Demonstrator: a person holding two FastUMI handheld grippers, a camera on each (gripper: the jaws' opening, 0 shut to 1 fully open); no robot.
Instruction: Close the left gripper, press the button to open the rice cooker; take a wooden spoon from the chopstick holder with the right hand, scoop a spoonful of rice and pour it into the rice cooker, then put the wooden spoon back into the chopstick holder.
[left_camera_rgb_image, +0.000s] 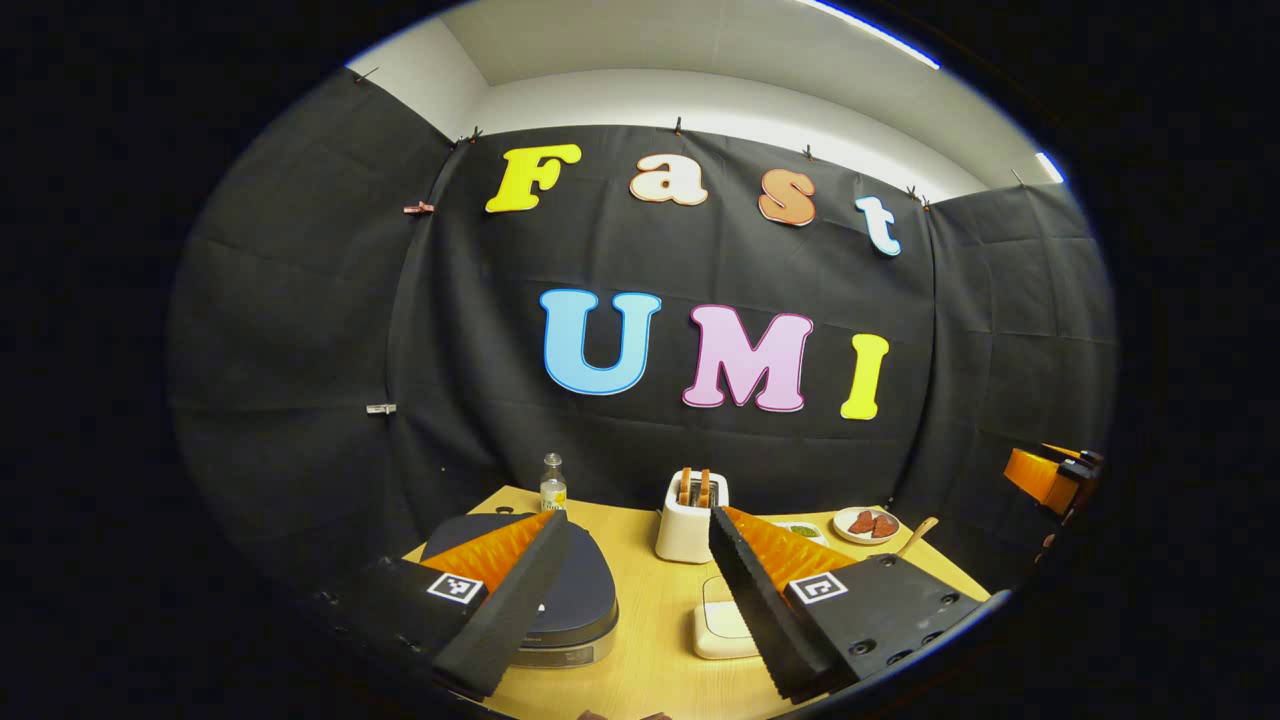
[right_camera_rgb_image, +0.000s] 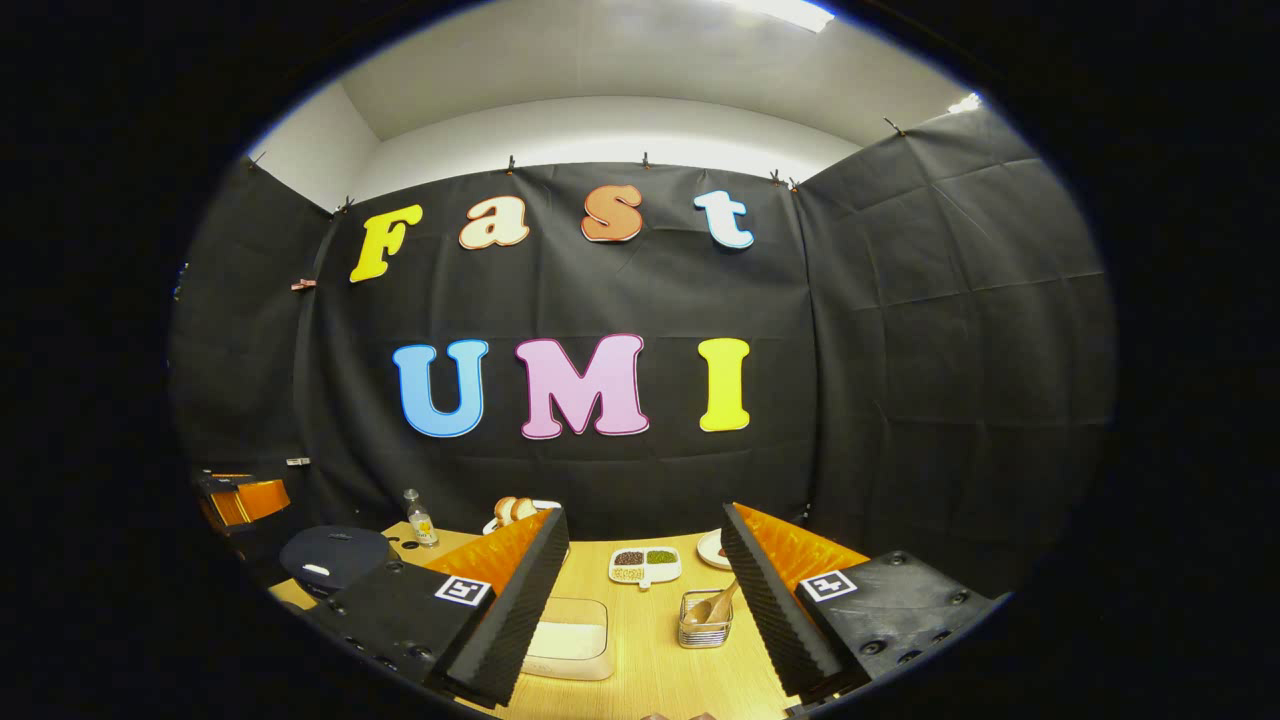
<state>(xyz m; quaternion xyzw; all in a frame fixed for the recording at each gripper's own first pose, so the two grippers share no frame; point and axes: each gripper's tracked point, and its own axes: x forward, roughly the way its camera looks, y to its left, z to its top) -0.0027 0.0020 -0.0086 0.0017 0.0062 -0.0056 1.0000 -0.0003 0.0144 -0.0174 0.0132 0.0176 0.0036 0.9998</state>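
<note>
Table (right_camera_rgb_image: 650, 640) carries all. Rice cooker (left_camera_rgb_image: 560, 600) lid down, under left gripper (left_camera_rgb_image: 640, 600) — fingers spread, not yet closed for button press. Right gripper (right_camera_rgb_image: 645, 610) spread too, facing chopstick holder (right_camera_rgb_image: 705, 620) — wooden spoon (right_camera_rgb_image: 718, 603) standing inside, ready for pickup.

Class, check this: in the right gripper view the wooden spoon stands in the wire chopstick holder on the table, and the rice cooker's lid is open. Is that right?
Not quite. The rice cooker has its lid shut, as the right gripper view shows. The wooden spoon does stand in the wire chopstick holder.
</note>
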